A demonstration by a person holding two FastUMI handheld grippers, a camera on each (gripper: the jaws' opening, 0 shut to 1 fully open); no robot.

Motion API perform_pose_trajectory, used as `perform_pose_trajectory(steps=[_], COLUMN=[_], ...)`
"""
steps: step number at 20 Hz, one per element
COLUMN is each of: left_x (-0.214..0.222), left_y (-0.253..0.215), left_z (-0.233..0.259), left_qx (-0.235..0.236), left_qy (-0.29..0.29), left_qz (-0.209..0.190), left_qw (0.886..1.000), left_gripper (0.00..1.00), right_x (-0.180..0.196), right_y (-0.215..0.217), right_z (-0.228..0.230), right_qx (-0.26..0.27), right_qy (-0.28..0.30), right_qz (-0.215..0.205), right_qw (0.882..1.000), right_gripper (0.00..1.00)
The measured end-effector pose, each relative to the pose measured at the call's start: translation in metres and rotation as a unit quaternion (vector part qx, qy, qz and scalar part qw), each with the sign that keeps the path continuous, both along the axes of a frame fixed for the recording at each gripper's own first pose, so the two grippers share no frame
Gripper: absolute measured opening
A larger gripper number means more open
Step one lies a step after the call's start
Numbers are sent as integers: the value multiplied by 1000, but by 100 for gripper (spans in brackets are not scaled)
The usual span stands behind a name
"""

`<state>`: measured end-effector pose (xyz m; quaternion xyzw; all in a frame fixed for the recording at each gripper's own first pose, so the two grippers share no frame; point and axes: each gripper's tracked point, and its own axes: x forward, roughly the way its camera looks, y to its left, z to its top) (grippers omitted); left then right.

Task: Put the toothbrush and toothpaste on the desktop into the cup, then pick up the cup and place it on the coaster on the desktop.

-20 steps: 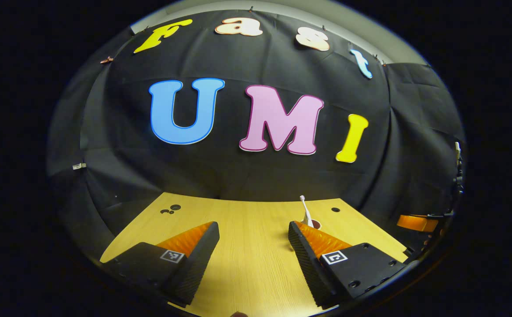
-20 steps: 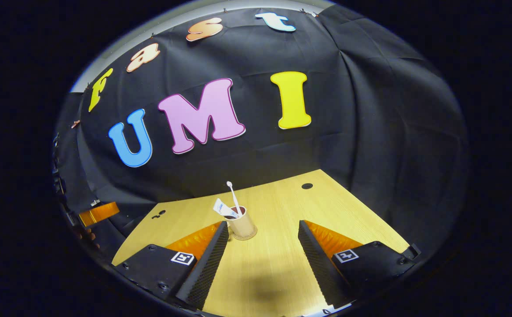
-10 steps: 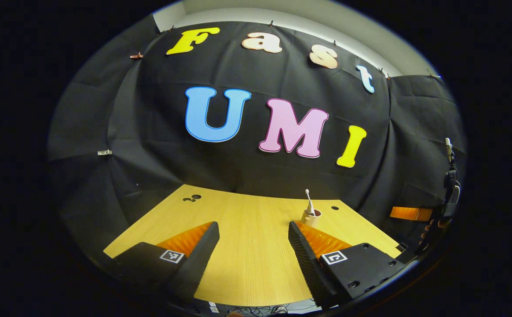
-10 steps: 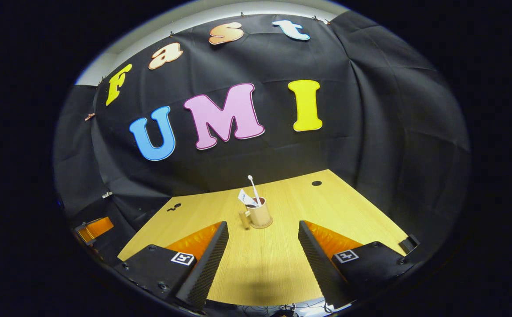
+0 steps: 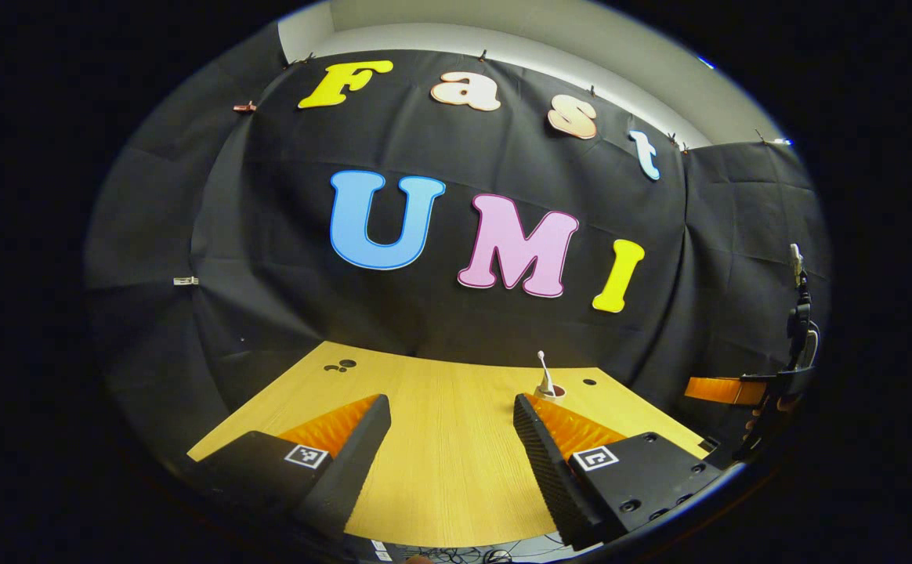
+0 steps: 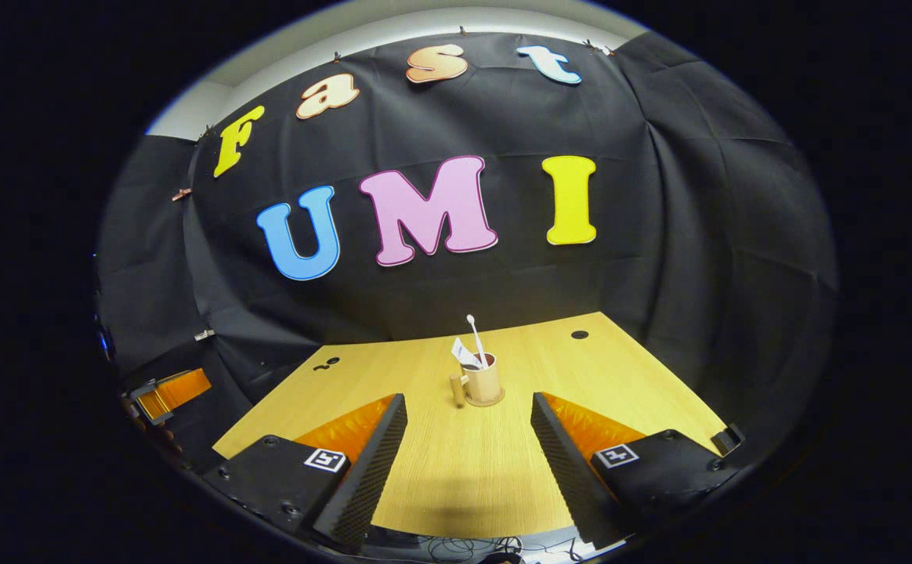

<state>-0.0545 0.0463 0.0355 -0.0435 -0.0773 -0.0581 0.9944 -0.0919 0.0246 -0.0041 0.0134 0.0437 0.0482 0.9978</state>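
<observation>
A tan cup (image 6: 486,382) with a side handle stands upright on a round coaster (image 6: 487,402) mid-table in the right gripper view. A white toothbrush (image 6: 475,338) and a toothpaste tube (image 6: 464,354) stick out of the cup's top. My right gripper (image 6: 468,419) is open, held back near the table's front edge, with the cup a good way beyond its fingertips. In the left gripper view the cup (image 5: 551,390) peeks out behind one finger, the toothbrush (image 5: 543,368) rising from it. My left gripper (image 5: 450,419) is open and holds nothing.
The wooden table (image 6: 456,470) has cable holes at its far corners (image 6: 579,334). Cables show below its front edge. The right gripper (image 5: 726,389) and a hand appear at the far right of the left gripper view; the left gripper (image 6: 174,389) at the far left of the right gripper view.
Both grippers have drawn back toward the table's front edge, so the cup looks smaller and farther. The cup, with brush and tube, stays put on the coaster.
</observation>
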Motion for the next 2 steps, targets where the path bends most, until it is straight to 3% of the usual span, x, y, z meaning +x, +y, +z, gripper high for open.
perform_pose_trajectory(steps=[2], left_x=[2], left_y=[1], left_z=[0], left_qx=[2], left_qy=[-1], left_qz=[1], left_qw=[1000], left_gripper=[98], right_x=[2], right_y=[4], right_z=[2], right_qx=[-2], right_qy=[-2], right_qz=[3], right_qw=[1000], right_gripper=[98])
